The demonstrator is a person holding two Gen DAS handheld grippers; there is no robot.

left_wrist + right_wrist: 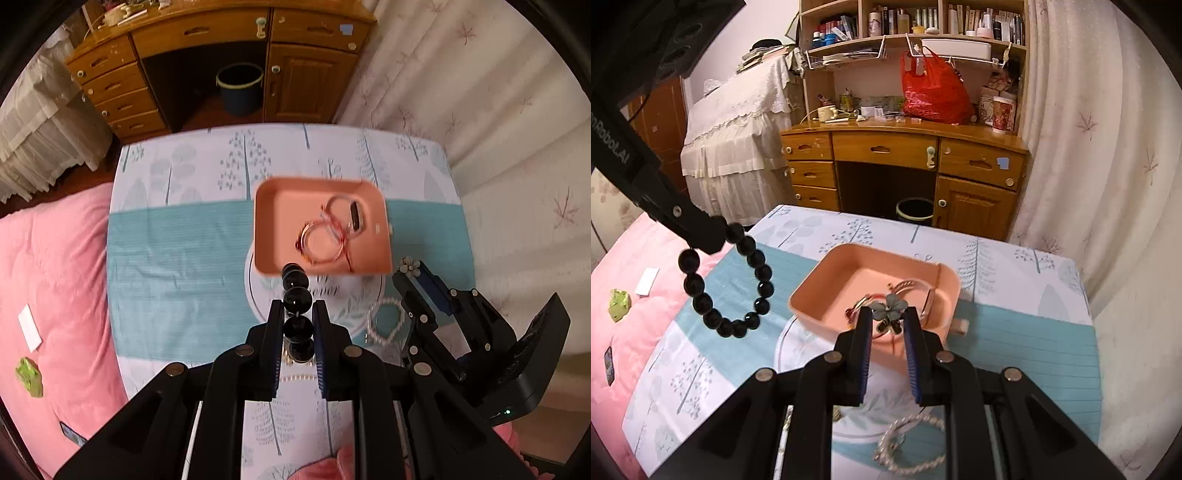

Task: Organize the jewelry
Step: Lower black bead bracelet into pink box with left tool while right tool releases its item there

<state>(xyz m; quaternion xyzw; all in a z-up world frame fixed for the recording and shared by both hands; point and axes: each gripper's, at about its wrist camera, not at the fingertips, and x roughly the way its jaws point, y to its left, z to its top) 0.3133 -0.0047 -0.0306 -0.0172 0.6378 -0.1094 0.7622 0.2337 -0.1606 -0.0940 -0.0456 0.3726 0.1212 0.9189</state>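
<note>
One pink tray (827, 273), one black bead bracelet (731, 291), one pearl bracelet (908, 443), one flower ornament (889, 308).

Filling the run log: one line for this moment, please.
left gripper: shut on black bead bracelet | right gripper: shut on flower clip | pink tray: holds bangles | pearl bracelet: on plate

Left tongs (298, 308) clamped on a black bead bracelet (295, 295); right tongs (888, 314) pinching a flower brooch (889, 308).

"RoboLAI" (start cut off), left gripper (701, 236)
</note>
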